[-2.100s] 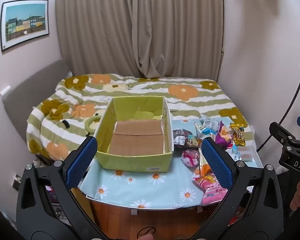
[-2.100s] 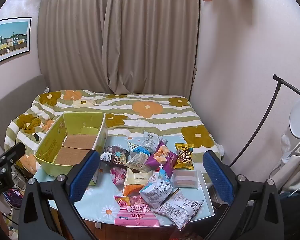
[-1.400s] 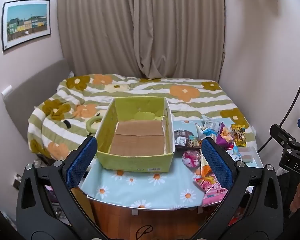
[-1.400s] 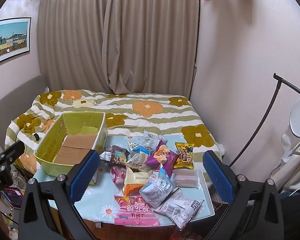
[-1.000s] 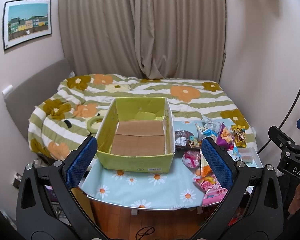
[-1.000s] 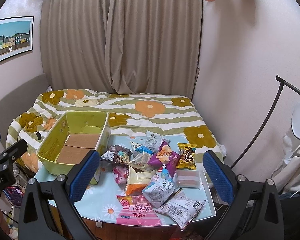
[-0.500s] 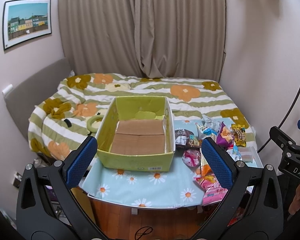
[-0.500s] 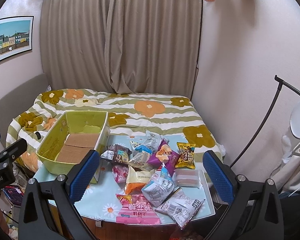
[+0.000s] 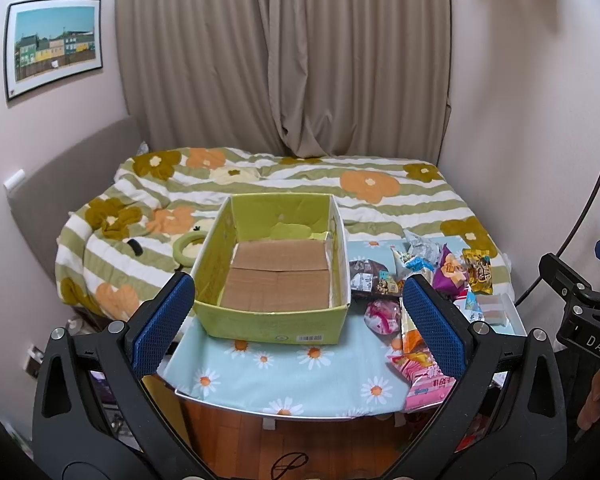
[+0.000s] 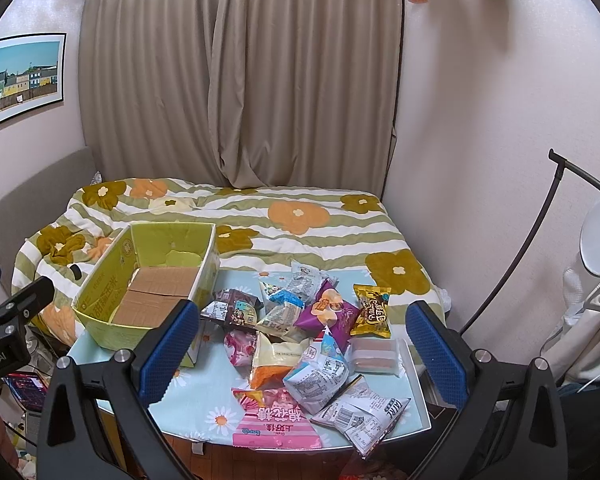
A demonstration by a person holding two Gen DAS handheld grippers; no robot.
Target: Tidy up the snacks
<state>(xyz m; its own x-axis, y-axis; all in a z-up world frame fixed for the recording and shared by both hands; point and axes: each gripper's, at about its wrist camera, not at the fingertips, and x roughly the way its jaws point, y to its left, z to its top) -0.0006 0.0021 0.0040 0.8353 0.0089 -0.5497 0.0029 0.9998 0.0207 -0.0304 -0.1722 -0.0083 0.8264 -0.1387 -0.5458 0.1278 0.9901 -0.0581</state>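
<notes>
An empty green cardboard box [image 9: 274, 322] with a brown bottom stands on the left of a small table with a daisy cloth [image 9: 284, 372]. It also shows in the right wrist view [image 10: 100, 316]. A heap of snack packets [image 10: 300, 328] lies to its right, among them a pink bag [image 10: 274, 416], a yellow packet [image 10: 372, 310] and a purple packet [image 10: 328, 314]. My left gripper [image 9: 300, 320] is open and empty, held before the box. My right gripper [image 10: 302, 344] is open and empty, held before the snack heap [image 9: 420, 280].
A bed with a green striped flower quilt [image 9: 300, 188] lies behind the table. Curtains [image 10: 240, 80] hang at the back. A black lamp stand [image 10: 540, 232] and white clothing [image 10: 592, 320] are at the right. The floor under the table's front edge is wood.
Both grippers have drifted only slightly; the view shifted a little. Nothing on the table has moved.
</notes>
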